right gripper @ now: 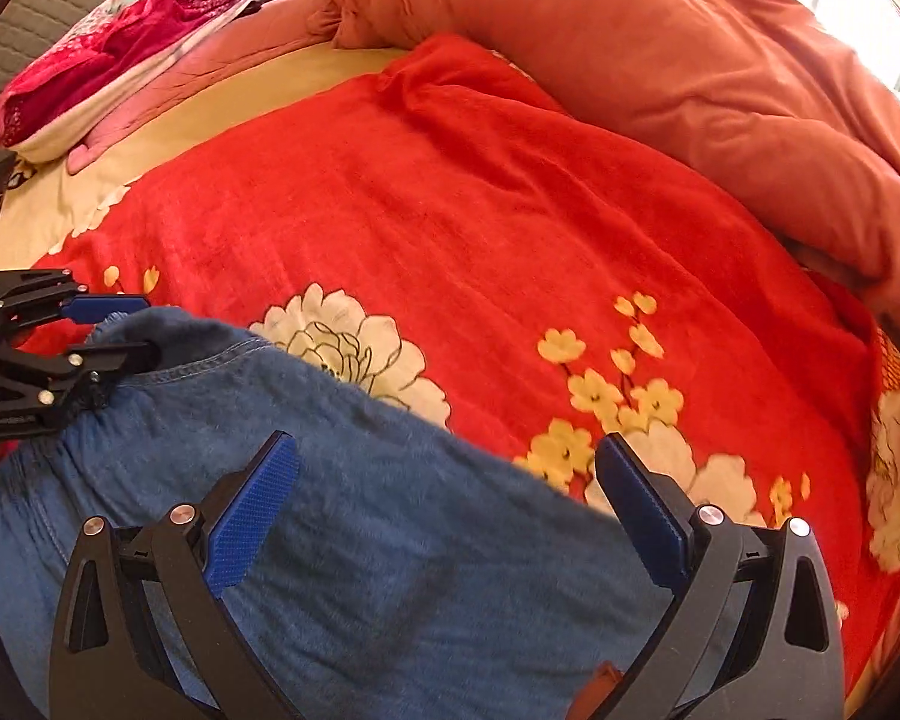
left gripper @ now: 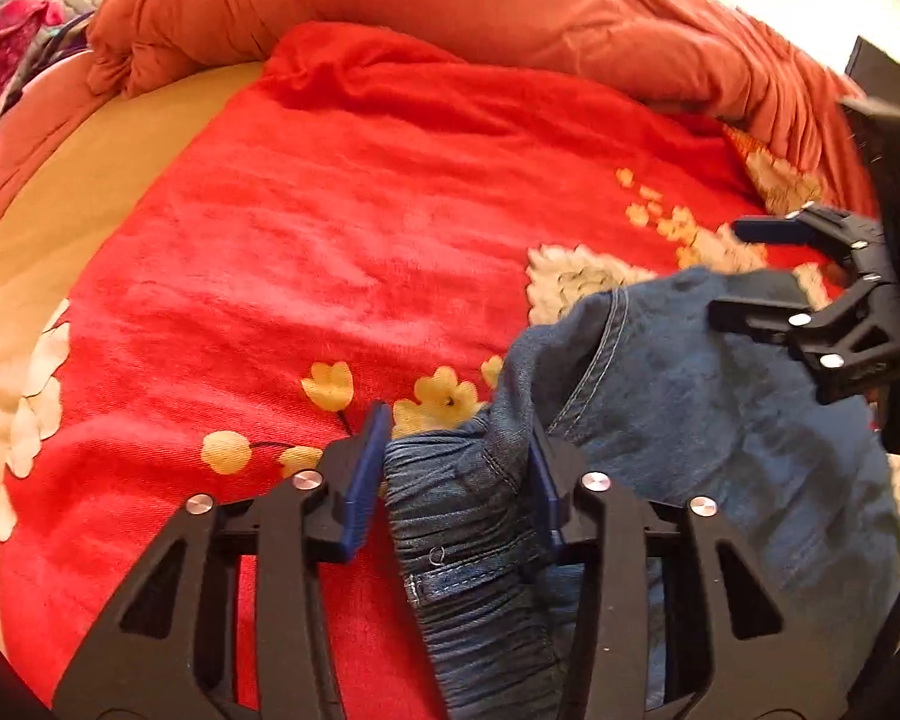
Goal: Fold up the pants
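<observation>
Blue denim pants [right gripper: 360, 540] lie bunched on a red flowered blanket [right gripper: 480, 228] on the bed, filling the lower left of the right wrist view. The left hand-held gripper [left gripper: 459, 480] has its blue pads either side of the gathered waistband in the lower middle of its view, pads against the cloth. The right hand-held gripper [right gripper: 447, 504] stands wide open above the denim. An orange quilt [right gripper: 660, 60] is heaped along the upper right.
</observation>
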Demonstrator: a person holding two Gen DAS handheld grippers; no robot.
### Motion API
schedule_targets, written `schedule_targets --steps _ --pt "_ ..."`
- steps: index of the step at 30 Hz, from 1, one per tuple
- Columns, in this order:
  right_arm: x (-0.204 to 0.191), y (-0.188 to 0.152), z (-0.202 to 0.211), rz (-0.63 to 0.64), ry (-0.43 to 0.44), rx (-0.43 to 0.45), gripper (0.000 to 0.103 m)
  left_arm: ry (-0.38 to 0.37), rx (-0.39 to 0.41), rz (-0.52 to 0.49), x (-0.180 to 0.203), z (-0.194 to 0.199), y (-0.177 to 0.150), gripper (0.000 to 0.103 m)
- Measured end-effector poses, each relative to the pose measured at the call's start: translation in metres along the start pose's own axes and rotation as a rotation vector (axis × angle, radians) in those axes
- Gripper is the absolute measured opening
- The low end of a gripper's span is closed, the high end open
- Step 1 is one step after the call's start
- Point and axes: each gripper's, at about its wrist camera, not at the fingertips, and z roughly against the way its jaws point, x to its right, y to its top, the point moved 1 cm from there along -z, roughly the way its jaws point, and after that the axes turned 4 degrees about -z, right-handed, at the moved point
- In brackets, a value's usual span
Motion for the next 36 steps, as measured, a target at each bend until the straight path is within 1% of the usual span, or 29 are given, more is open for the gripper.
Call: schedule_targets --steps 4,6,10,11,12,13,15,16,18,19,20,23,28,32,36 --pt "0.002 0.006 -0.002 0.042 0.032 0.008 0.099 -0.009 0.081 -0.021 0.007 0.026 0.002 0.033" --pt "0.000 0.007 -0.006 0.080 0.027 0.002 0.098 0.001 0.118 -0.038 0.011 0.038 0.001 0.033" --pt "-0.007 0.004 -0.014 0.142 0.061 -0.005 0.097 0.026 0.130 -0.057 0.013 0.042 -0.002 0.033" --pt "-0.010 0.004 -0.017 0.155 0.063 -0.005 0.093 0.028 0.129 -0.055 0.013 0.042 -0.001 0.033" --pt "-0.012 0.003 -0.020 0.165 0.066 -0.007 0.078 0.026 0.129 -0.052 0.012 0.042 -0.001 0.033" --pt "-0.014 0.002 -0.022 0.171 0.070 -0.011 0.072 0.027 0.127 -0.049 0.012 0.041 -0.001 0.033" --pt "-0.019 -0.003 -0.027 0.184 0.100 -0.017 0.052 0.034 0.121 -0.054 0.012 0.038 -0.002 0.033" --pt "-0.021 -0.005 -0.028 0.191 0.102 -0.014 0.048 0.041 0.108 -0.056 0.012 0.035 -0.002 0.033" --pt "-0.024 -0.009 -0.027 0.177 0.113 -0.007 0.021 0.048 0.101 -0.057 0.012 0.033 -0.003 0.033" --pt "-0.026 -0.011 -0.025 0.171 0.113 0.004 0.017 0.049 0.099 -0.053 0.011 0.033 -0.003 0.033" --pt "-0.028 -0.014 -0.020 0.171 0.093 0.024 0.012 0.047 0.101 -0.048 0.010 0.034 -0.004 0.033" --pt "-0.028 -0.021 -0.003 0.131 0.075 0.075 0.008 0.046 0.109 -0.043 0.008 0.037 -0.005 0.033" --pt "-0.028 -0.038 0.039 0.038 0.043 0.161 0.007 0.049 0.153 -0.089 0.018 0.049 -0.008 0.033" --pt "-0.034 -0.054 0.070 -0.013 0.025 0.204 0.007 0.040 0.174 -0.104 0.024 0.059 -0.010 0.033" --pt "-0.043 -0.076 0.098 -0.056 0.027 0.233 0.007 0.042 0.227 -0.134 0.036 0.081 -0.017 0.033"
